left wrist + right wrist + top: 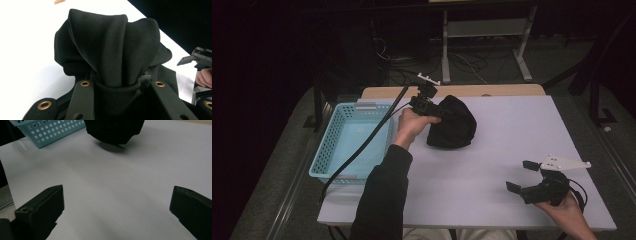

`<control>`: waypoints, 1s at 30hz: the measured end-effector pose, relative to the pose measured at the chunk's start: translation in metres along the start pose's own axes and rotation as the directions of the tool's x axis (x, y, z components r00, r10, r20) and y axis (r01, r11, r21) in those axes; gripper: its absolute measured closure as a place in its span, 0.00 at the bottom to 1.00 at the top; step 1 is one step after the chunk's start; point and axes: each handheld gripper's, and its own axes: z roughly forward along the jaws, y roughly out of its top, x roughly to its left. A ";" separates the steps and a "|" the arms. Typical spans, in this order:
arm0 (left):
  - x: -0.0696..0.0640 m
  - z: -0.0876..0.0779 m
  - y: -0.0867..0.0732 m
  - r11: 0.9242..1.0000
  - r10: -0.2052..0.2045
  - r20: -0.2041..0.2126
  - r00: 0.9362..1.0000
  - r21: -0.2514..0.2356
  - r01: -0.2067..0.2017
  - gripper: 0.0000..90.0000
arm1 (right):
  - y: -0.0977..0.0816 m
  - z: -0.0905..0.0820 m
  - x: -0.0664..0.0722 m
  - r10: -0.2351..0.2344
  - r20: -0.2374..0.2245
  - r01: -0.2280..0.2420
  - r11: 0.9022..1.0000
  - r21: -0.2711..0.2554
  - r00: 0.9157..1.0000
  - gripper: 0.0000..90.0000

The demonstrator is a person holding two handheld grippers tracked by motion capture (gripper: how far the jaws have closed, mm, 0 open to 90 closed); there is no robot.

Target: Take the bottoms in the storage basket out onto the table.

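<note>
A pale counter stands in a dark room. The left gripper, hand stretched forward, has its fingers pinching a bunched fold of one black garment, which bulges just beyond them. The right gripper rests low near the counter's near edge, fingers spread, holding nothing. One blue basket sits left of the left fingers.

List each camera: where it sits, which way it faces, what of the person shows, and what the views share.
High view: above the person's side, looking forward and down on the white table; forearms, left gripper, right gripper.
Left gripper view: on the left gripper, looking along jaws clamped on the black garment.
Right gripper view: on the right gripper, low over the table, jaws wide apart.
Shared: garment in all three; blue basket in the high and right gripper views.
</note>
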 end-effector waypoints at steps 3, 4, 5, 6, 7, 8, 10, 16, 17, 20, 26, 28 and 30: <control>0.000 0.010 -0.003 1.000 -0.005 0.002 1.000 0.005 0.005 0.77 | 0.000 0.000 0.000 -0.001 0.000 0.001 1.000 0.000 1.000 0.00; 0.000 0.010 -0.003 1.000 -0.005 0.002 1.000 0.005 0.005 0.76 | 0.000 0.000 0.000 -0.001 0.000 0.001 1.000 0.000 1.000 0.00; 0.000 0.012 -0.004 1.000 -0.006 0.003 1.000 0.008 0.006 0.77 | 0.000 0.000 0.000 0.000 -0.001 0.000 1.000 0.000 1.000 0.00; 0.000 0.014 -0.005 1.000 -0.005 0.004 1.000 0.013 0.005 0.77 | 0.000 0.000 0.000 0.000 -0.001 0.000 1.000 0.000 1.000 0.00; 0.000 0.020 -0.008 1.000 -0.001 0.006 1.000 0.021 0.001 0.76 | 0.000 0.000 0.000 0.000 -0.001 0.000 1.000 -0.001 1.000 0.00; 0.000 0.020 -0.008 1.000 -0.001 0.006 1.000 0.021 0.001 0.76 | 0.000 0.000 0.000 0.000 -0.001 0.000 1.000 -0.001 1.000 0.00; -0.001 0.025 -0.010 1.000 0.003 0.005 1.000 0.022 -0.003 0.76 | 0.000 0.000 0.000 -0.001 -0.001 0.001 1.000 0.000 1.000 0.00; -0.004 0.042 -0.019 0.999 0.019 0.023 1.000 0.043 -0.020 0.75 | 0.000 0.000 0.000 -0.002 -0.002 0.002 1.000 -0.001 1.000 0.00; -0.005 0.045 -0.020 0.999 0.020 0.026 0.999 0.045 -0.021 0.75 | 0.000 0.000 0.000 -0.002 -0.002 0.002 1.000 0.000 1.000 0.00; -0.007 0.052 -0.024 0.998 0.027 0.029 0.999 0.050 -0.029 0.73 | 0.000 0.000 0.000 -0.003 -0.003 0.003 1.000 0.002 1.000 0.00; -0.014 0.065 -0.032 0.998 0.044 0.080 0.996 0.044 -0.048 0.60 | 0.000 0.000 0.000 -0.005 -0.003 0.005 1.000 0.001 1.000 0.00; -0.017 0.067 -0.033 0.999 0.041 0.095 0.995 0.028 -0.044 0.52 | 0.000 0.000 0.000 -0.005 -0.003 0.005 1.000 0.002 1.000 0.00; -0.020 0.067 -0.032 0.999 0.042 0.112 0.993 0.005 -0.042 0.47 | 0.000 0.000 0.000 -0.005 -0.004 0.005 1.000 0.003 1.000 0.00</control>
